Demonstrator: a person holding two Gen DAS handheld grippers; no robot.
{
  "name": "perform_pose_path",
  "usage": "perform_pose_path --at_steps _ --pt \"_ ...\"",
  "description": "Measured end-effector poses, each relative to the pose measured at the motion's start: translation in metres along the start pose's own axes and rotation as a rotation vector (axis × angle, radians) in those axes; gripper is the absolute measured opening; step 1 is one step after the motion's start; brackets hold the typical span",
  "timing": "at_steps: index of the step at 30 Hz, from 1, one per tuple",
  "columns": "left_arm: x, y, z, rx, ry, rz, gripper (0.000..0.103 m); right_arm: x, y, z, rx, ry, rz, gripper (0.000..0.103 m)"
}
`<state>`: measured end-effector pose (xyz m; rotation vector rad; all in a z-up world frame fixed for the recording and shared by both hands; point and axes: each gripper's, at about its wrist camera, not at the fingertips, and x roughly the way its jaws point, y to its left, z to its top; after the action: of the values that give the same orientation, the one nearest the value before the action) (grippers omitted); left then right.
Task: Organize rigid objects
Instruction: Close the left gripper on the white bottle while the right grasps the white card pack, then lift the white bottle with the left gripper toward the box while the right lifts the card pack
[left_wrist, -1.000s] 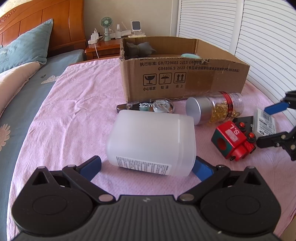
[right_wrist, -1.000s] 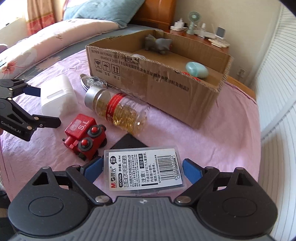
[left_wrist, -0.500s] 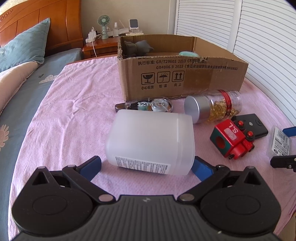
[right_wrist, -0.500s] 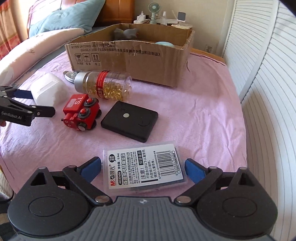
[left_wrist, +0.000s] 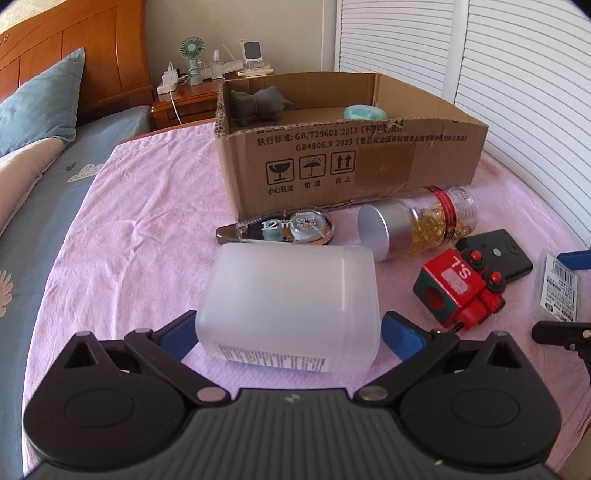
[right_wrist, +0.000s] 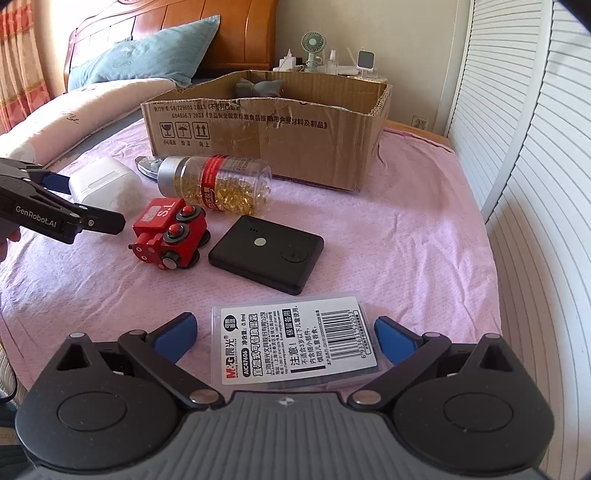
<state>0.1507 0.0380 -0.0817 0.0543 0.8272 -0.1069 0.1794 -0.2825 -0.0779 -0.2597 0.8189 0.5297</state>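
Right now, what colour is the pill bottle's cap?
Silver, a brushed-metal look, on the pill bottle; clearest in the left wrist view.

Left gripper (left_wrist: 289, 334) standing wide around a white plastic jar (left_wrist: 291, 302) on the pink cloth (left_wrist: 147, 236).

The jar is lying on its side between the blue pads (left_wrist: 400, 334), and a thin gap is showing at each side. Behind it, a correction tape (left_wrist: 280, 229) and a capsule bottle (left_wrist: 413, 227) are lying in front of the cardboard box (left_wrist: 347, 162). A red toy train (left_wrist: 458, 291) is resting just beside a black device (left_wrist: 495, 256). At the right edge, the right gripper (left_wrist: 570, 295) is reaching around a labelled clear case (left_wrist: 557, 290).
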Motion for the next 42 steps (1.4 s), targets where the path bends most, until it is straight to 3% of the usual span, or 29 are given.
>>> perform_pose_path --at_steps 21,26,30,42 --pt "0.001 -0.003 0.021 0.078 0.028 -0.018 0.098 -0.004 -0.001 0.004 -0.020 0.021 0.022 0.097" --pt "0.002 0.000 0.024 0.058 0.051 -0.026 0.098 -0.004 0.000 0.004 -0.016 0.027 0.015 0.095" --pt "0.003 0.004 0.026 0.039 0.078 -0.025 0.083 -0.004 0.002 0.006 -0.010 0.041 0.005 0.095" --pt "-0.014 0.007 0.034 0.096 0.095 -0.054 0.083 -0.011 -0.002 0.015 0.011 0.074 0.007 0.094"
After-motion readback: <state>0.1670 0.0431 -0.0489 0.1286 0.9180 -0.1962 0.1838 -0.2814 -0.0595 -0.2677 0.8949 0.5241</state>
